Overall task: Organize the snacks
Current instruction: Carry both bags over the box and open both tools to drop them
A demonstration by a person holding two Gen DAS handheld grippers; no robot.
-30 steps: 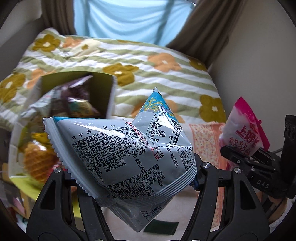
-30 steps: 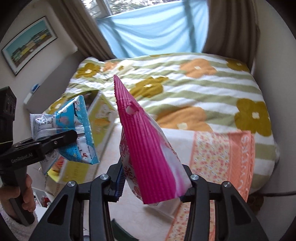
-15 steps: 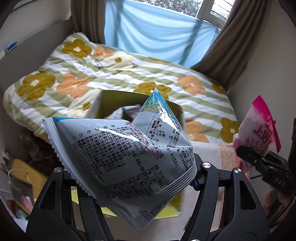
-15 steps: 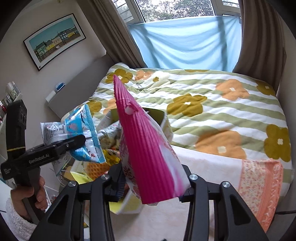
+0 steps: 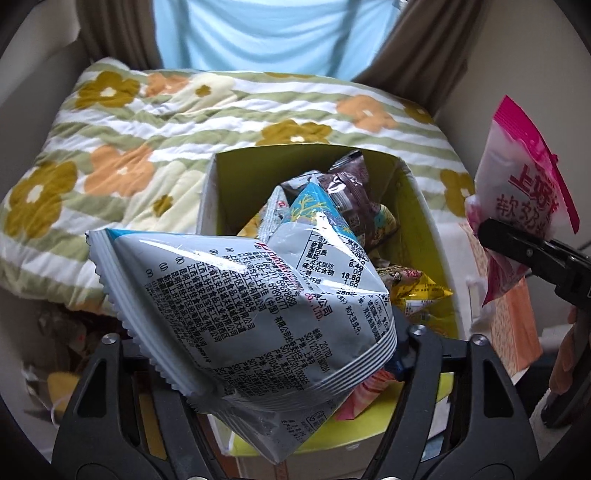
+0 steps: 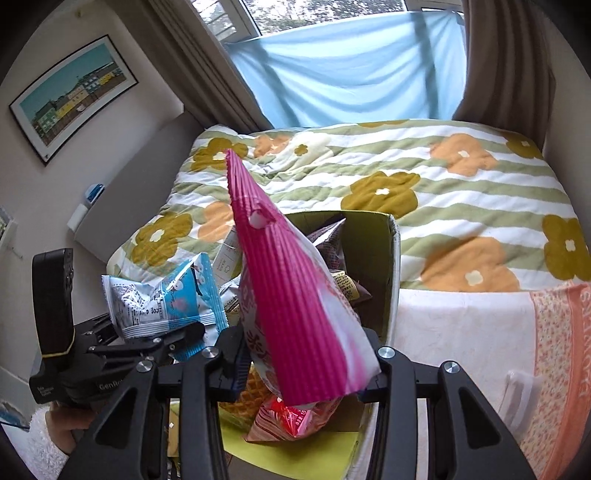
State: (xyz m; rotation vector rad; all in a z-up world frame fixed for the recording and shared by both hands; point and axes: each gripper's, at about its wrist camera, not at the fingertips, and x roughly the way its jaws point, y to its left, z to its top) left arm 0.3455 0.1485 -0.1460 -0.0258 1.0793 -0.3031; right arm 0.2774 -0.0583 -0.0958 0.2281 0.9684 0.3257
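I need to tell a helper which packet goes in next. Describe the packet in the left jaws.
Start at the floral quilt, then the open yellow-green box of snacks before it. Above the box, the left gripper clamps a puffy silver-grey packet with black print and a blue corner, unlike the pink packet opposite.

I was in a home bedroom. A bed filled the room ahead of me under a quilt (image 6: 424, 184) striped green and white with orange and mustard flowers. Brown curtains (image 6: 207, 74) hung beside the window (image 6: 314, 14), with a pale blue sheet (image 6: 351, 70) stretched across it. A framed picture (image 6: 70, 96) of coloured houses hung on the left wall.
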